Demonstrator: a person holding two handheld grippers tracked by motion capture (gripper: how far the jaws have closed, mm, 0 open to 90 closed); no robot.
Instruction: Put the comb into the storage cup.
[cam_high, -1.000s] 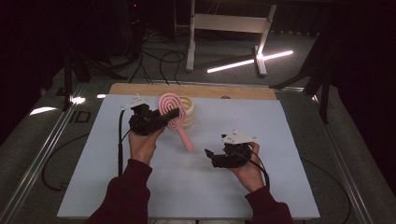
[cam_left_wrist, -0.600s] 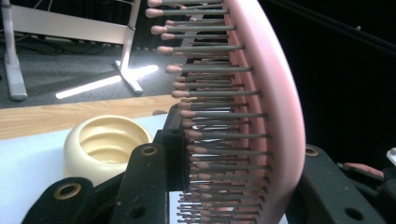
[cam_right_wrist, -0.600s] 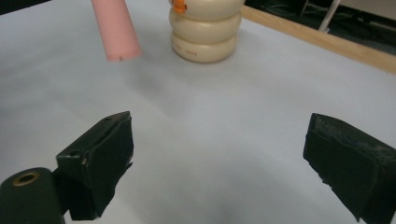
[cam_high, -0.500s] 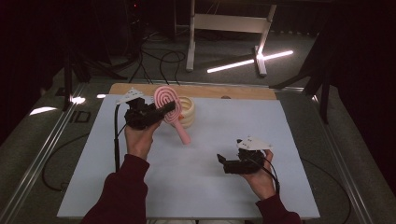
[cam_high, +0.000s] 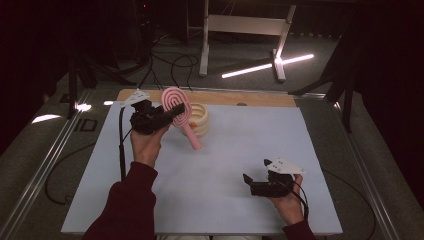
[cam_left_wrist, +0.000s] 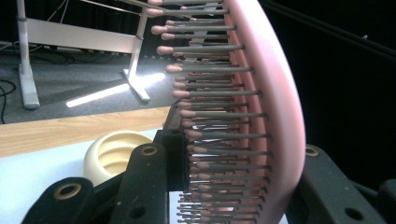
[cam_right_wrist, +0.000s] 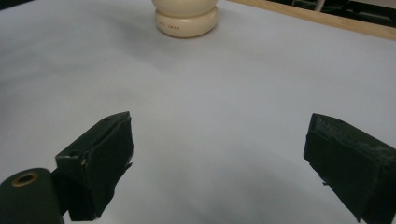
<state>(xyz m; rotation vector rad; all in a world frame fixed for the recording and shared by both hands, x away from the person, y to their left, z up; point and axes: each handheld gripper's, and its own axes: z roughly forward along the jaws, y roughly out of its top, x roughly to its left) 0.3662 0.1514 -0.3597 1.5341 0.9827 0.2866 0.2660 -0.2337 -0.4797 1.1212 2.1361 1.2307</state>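
I've drawn my right gripper (cam_high: 248, 182), jaws spread and empty, back to the lower right of the high view, leaving my left gripper (cam_high: 170, 114) clamped on the pink hairbrush (cam_high: 177, 107) at upper left above the cream holder (cam_high: 199, 119), ready to stow.

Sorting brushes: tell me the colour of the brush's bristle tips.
Pink tips on grey pins, clearest in the left gripper view.

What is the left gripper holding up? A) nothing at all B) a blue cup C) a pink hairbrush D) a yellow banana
C: the left gripper has its jaws shut on the head of a pink hairbrush, whose rows of bristles show between them in the left gripper view.
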